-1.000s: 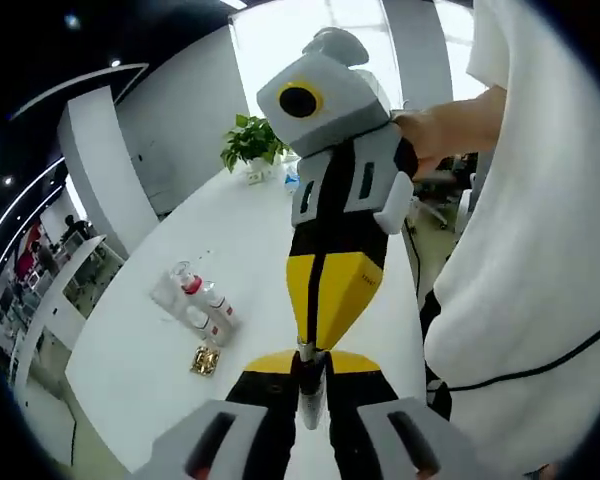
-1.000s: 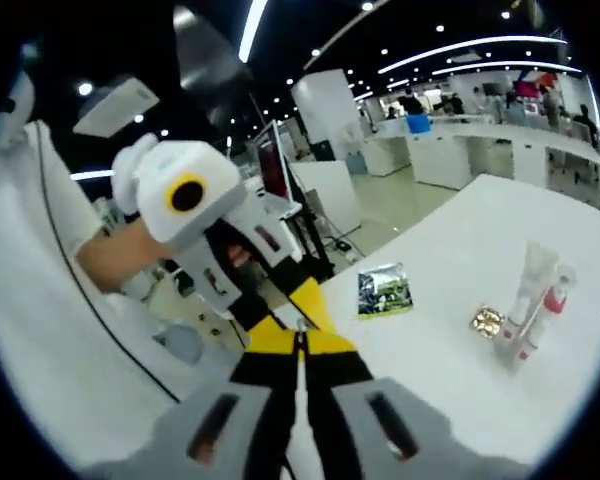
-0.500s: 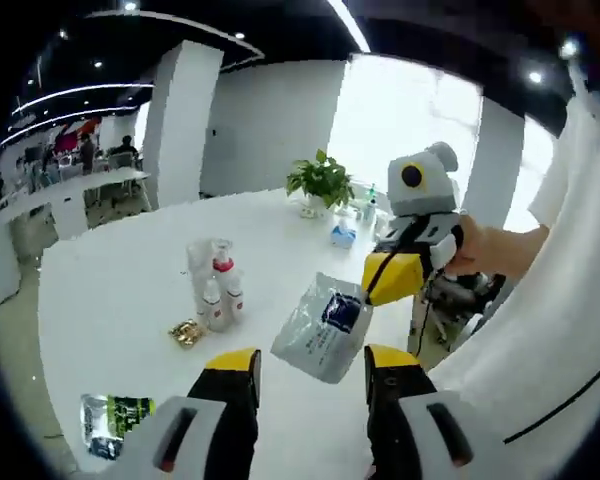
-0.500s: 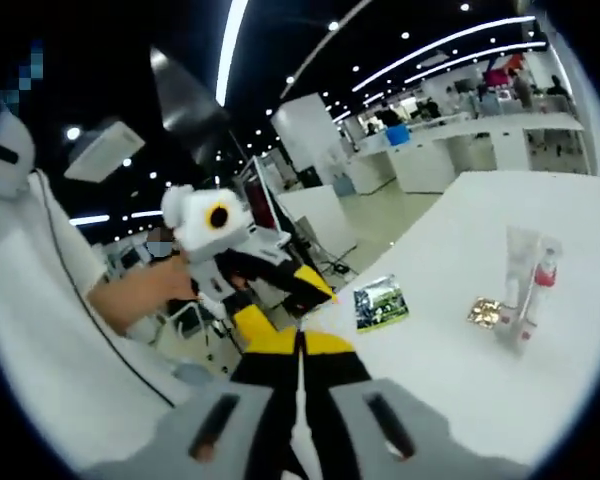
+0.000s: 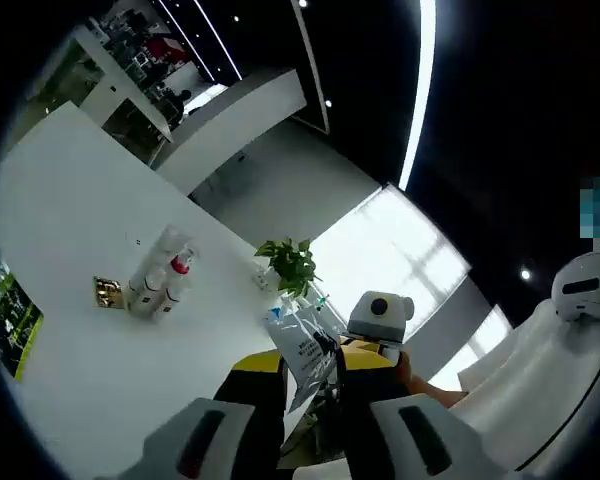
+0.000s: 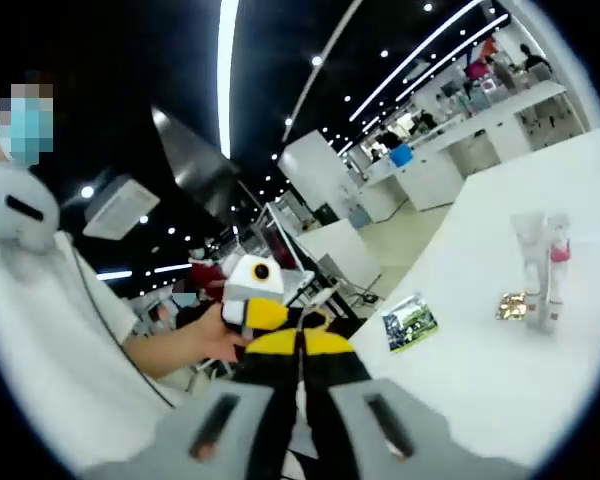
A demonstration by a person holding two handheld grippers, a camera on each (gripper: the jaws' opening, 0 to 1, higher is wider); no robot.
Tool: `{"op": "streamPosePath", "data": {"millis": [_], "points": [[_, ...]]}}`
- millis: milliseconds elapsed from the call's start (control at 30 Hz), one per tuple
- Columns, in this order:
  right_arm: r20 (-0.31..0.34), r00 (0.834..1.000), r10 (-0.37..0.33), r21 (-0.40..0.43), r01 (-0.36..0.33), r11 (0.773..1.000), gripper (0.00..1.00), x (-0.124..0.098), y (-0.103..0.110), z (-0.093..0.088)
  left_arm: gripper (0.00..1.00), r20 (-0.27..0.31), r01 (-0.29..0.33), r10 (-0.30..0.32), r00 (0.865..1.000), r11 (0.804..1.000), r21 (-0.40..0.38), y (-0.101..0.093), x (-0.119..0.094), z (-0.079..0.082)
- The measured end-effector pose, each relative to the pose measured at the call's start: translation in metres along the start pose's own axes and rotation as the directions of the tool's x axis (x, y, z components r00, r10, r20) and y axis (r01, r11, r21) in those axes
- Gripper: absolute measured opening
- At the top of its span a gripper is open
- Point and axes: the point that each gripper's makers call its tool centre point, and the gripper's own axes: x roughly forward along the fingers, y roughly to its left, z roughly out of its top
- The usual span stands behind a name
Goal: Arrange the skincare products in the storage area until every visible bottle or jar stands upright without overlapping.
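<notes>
A cluster of clear and white skincare bottles (image 5: 160, 283), one with a red cap, stands on the white table (image 5: 70, 200); in the right gripper view the bottles (image 6: 540, 280) are far to the right. A silvery sachet (image 5: 302, 345) with a blue label hangs between the jaws of my left gripper (image 5: 312, 365), which stand a little apart on either side of it. My right gripper (image 5: 352, 348) comes in from behind and pinches the sachet. In the right gripper view my right gripper (image 6: 300, 345) is shut, and the left gripper (image 6: 280, 318) faces it, both off the table's edge.
A small gold item (image 5: 107, 292) lies beside the bottles, and a green packet (image 5: 10, 318) lies near the table's edge. A potted plant (image 5: 290, 265) stands at the far end. A person in white holds both grippers. Desks and ceiling lights fill the background.
Both views have swung sharply with the hands. The left jaws have narrowed around the sachet. The right gripper stays shut, and the grippers sit farther from the bottles.
</notes>
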Motion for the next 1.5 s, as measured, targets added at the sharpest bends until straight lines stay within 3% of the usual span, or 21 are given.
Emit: {"op": "streamPosePath", "data": {"millis": [133,267,433,567,700,800,1033,1300,1367,1500], "points": [[-0.029,1.000,0.002,0.000,-0.002,1.000,0.00,0.003,0.003,-0.009,0.05,0.040,0.047,-0.045,0.998,0.998,-0.031,-0.008,-0.003,0.004],[-0.027,1.000,0.008,0.001,-0.008,1.000,0.01,0.005,0.005,-0.011,0.02,0.041,0.040,-0.040,0.998,0.999,-0.014,-0.010,-0.006,0.003],[0.008,0.999,0.049,0.044,-0.049,0.998,0.14,0.012,0.010,-0.012,0.01,0.047,0.029,-0.028,0.999,1.000,-0.010,-0.010,-0.008,0.002],[0.012,0.998,0.055,0.072,-0.056,0.996,0.13,0.018,0.009,-0.014,0.00,0.035,0.033,-0.033,0.999,0.999,0.003,-0.015,-0.009,-0.004],[-0.001,0.997,0.074,0.090,-0.073,0.993,0.06,0.023,0.009,-0.015,0.00,0.043,0.034,-0.035,0.998,0.999,0.016,-0.020,-0.014,-0.009],[-0.015,0.993,0.115,0.117,-0.112,0.987,0.01,0.028,0.016,-0.016,0.00,0.072,0.014,-0.015,0.997,1.000,0.014,-0.017,-0.023,-0.008],[-0.056,0.987,0.149,0.146,-0.140,0.979,0.00,0.040,0.023,-0.022,0.04,0.089,-0.032,0.029,0.996,0.999,0.043,-0.013,-0.037,-0.009],[-0.166,0.957,0.238,0.109,-0.222,0.969,0.00,0.047,0.041,-0.031,0.14,0.101,-0.041,0.035,0.994,0.997,0.062,-0.014,-0.052,-0.005],[-0.214,0.938,0.274,0.107,-0.256,0.961,0.00,0.048,0.049,-0.038,0.14,0.069,-0.034,0.029,0.997,0.997,0.073,-0.018,-0.052,-0.009],[-0.249,0.923,0.292,0.085,-0.280,0.956,0.00,0.055,0.056,-0.044,0.10,0.049,-0.024,0.020,0.999,0.997,0.079,-0.022,-0.053,-0.014]]}}
